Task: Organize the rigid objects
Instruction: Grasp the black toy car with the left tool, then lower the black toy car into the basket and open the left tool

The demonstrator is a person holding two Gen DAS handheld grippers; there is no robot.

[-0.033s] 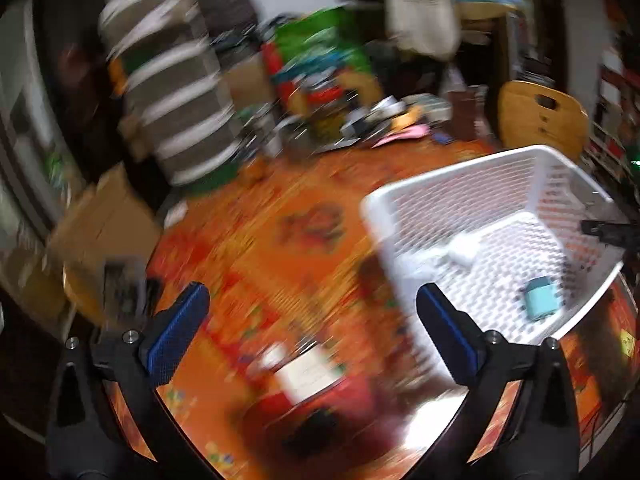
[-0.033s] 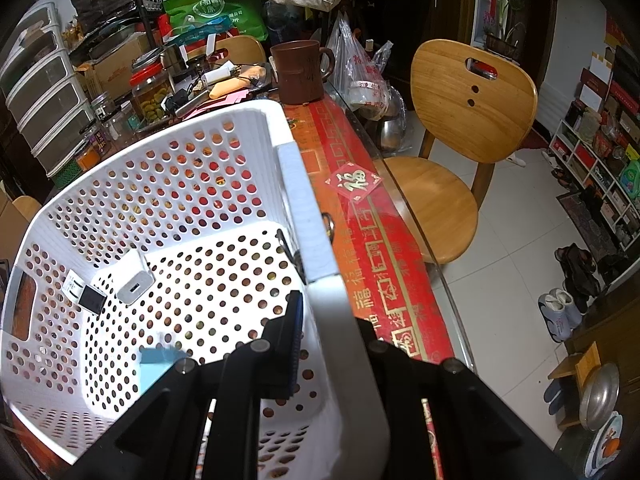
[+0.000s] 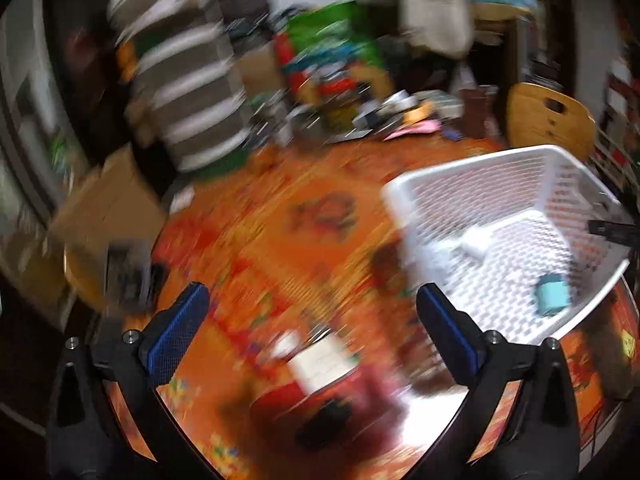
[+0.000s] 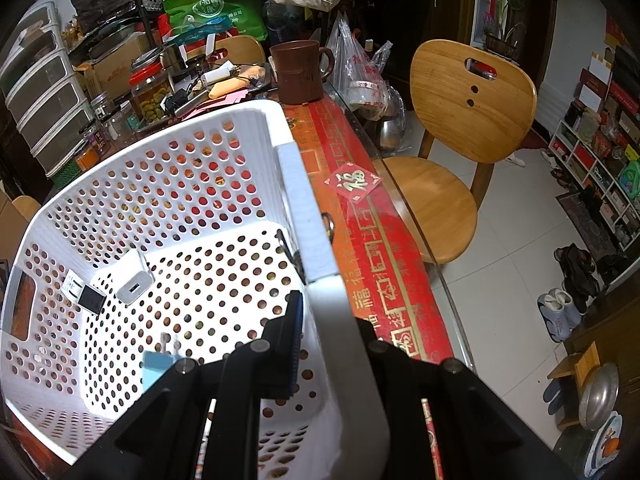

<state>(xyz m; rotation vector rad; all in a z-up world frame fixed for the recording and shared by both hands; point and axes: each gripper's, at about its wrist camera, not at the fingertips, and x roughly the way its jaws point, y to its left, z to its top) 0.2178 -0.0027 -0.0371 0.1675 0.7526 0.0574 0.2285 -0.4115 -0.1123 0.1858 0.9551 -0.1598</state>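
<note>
A white perforated basket [image 4: 224,128] stands on the orange and red table; it also shows in the left wrist view [image 3: 500,160]. Inside lie a white charger [image 4: 134,278], a small black and white item [image 4: 86,296] and a light blue block [image 4: 157,368], which shows in the left wrist view too [image 3: 554,298]. My right gripper [image 4: 332,344] is shut on the basket's right rim, one finger inside, one outside. My left gripper [image 3: 312,320] is open and empty above the table, left of the basket. A blurred white and red object [image 3: 324,364] lies below it.
The left wrist view is motion-blurred. Clutter fills the table's far side: a brown mug [image 4: 300,72], jars [image 4: 150,92], a green bag [image 4: 212,8], stacked drawers [image 4: 40,92]. A wooden chair [image 4: 460,128] stands right of the table. The table edge [image 4: 424,240] runs beside the basket.
</note>
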